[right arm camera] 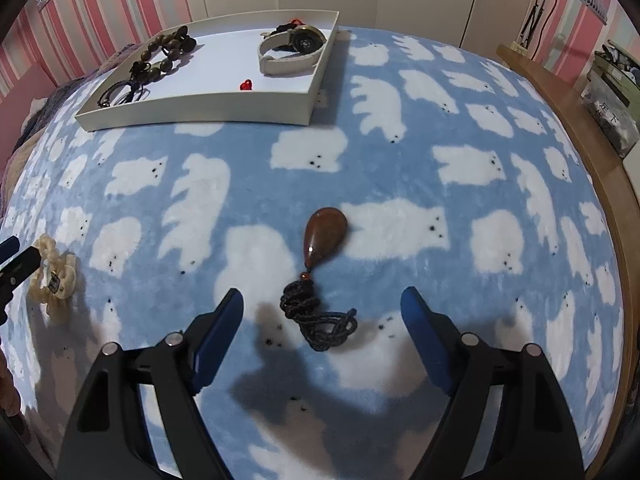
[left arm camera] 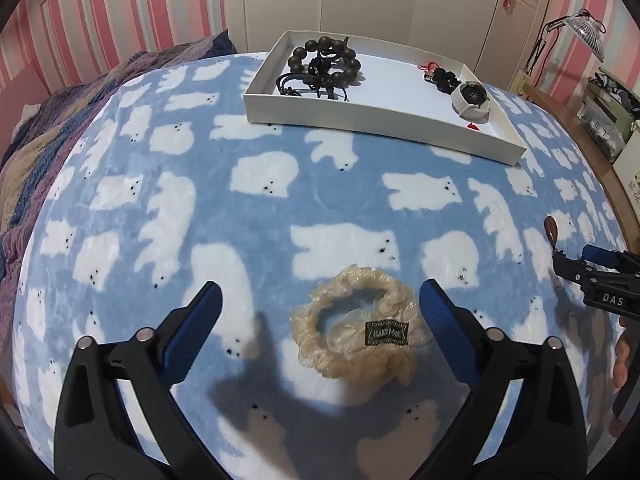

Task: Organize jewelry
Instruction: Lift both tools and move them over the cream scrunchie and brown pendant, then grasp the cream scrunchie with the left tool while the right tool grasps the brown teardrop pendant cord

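- Blue fleece blanket (left arm camera: 280, 216) with white bear shapes covers the bed under both claws.
- Left gripper (left arm camera: 320, 304): its blue-padded jaws stand wide apart, clamped on nothing. The cream scrunchie (left arm camera: 356, 328) lies on the blanket between them, nearer the right-hand finger (left arm camera: 444, 328) and just beside it; I cannot tell whether they touch. A dark label sits on the side of the scrunchie closest to the claw.
- Right gripper (right arm camera: 322, 312): jaws wide apart, empty. The brown teardrop pendant (right arm camera: 324, 236) lies just ahead of the fingertips, and its dark braided cord (right arm camera: 320, 320) is bunched between the two fingers, touching neither.
- White tray (left arm camera: 360, 114) rests on the blanket well ahead of both claws, apart from them.
- Inside the tray: a dark bead bracelet (left arm camera: 328, 64) at the end ahead-left of the left claw, a watch with a pale strap (left arm camera: 472, 100) at the other end, and a small red piece (right arm camera: 246, 85) near the tray's front wall.
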Available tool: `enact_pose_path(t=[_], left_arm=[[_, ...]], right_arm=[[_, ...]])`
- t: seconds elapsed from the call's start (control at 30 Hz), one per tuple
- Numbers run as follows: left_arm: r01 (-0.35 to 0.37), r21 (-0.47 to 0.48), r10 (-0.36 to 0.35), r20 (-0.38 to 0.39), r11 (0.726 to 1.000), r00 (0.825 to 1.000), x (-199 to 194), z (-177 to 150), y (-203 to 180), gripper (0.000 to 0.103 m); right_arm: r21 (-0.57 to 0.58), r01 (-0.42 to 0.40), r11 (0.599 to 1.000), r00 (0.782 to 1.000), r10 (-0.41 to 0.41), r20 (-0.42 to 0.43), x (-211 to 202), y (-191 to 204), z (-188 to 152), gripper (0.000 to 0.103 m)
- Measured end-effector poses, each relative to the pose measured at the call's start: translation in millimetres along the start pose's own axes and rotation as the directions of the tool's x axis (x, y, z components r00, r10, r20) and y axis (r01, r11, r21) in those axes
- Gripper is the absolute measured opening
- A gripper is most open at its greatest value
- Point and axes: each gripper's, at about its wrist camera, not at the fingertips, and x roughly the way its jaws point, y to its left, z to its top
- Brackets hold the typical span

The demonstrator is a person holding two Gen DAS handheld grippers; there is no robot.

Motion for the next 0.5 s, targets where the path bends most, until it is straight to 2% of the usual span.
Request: enact_pose_path(t=[0.1, 0.27, 0.33, 0.4, 0.43, 0.5], left_arm=[[0.014, 0.001, -0.014, -0.002, 1.0, 1.0, 0, -4, 1, 0.088], [0.031, 0.006, -0.03, -0.043, 1.0, 0.999, 13, -8, -3, 0.07], [0.043, 0.006, -0.042, -0.057, 0.999, 0.998, 18, -9, -5, 0.065], [0.051, 0.008, -0.05, -0.061, 0.999, 0.997, 20, -10, -7, 0.062], [0.055, 0.01, -0.055, -0.062, 0.998, 0.997, 20, -10, -8, 0.059], [0.063, 0.015, -0.062, -0.062, 0.998, 0.996, 21, -10, -10, 0.054]], right_arm=[[0.012, 0.005, 1.0, 1.0, -0.005, 0.011, 2, -1, -1, 0.081], [0.025, 0.001, 1.0, 1.0, -0.001, 0.018, 5, 0, -1, 0.077], [0.021, 0.003, 1.0, 1.0, -0.003, 0.019, 6, 1, -2, 0.057], [0.029, -0.012, 1.0, 1.0, 0.012, 0.011, 9, 1, -2, 0.052], [0.031, -0.014, 0.999, 1.0, 0.014, 0.01, 10, 0, -2, 0.046], [0.036, -0.024, 0.999, 1.0, 0.024, 0.012, 11, 0, -2, 0.043]])
